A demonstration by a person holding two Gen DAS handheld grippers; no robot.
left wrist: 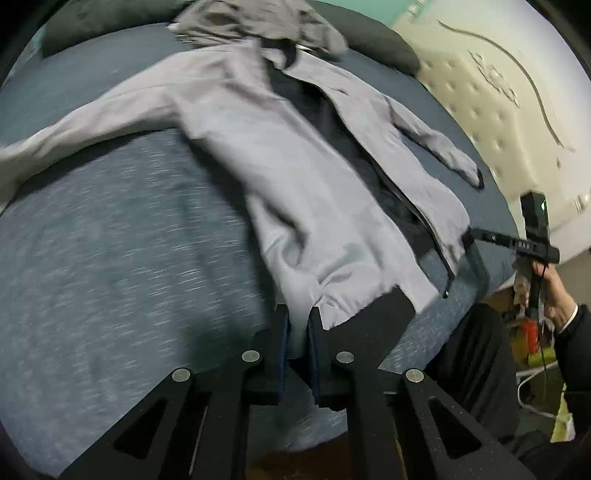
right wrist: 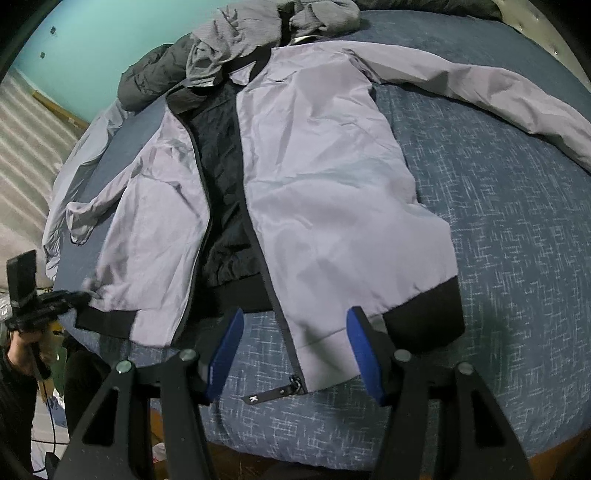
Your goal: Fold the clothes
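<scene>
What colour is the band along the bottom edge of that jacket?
Black, against the light grey-lilac jacket. The hem band shows best in the right wrist view.

A bedroom in a home. A bed [right wrist: 517,221] with a blue patterned cover fills both views, with a dark pillow [left wrist: 384,48] at its far end and a cream tufted headboard [left wrist: 480,96] beside it. A turquoise wall [right wrist: 92,48] stands behind. Clothes lie loose on the bed: a grey jacket [right wrist: 332,177] spread flat and a crumpled grey garment [right wrist: 236,33] near the pillow.
</scene>
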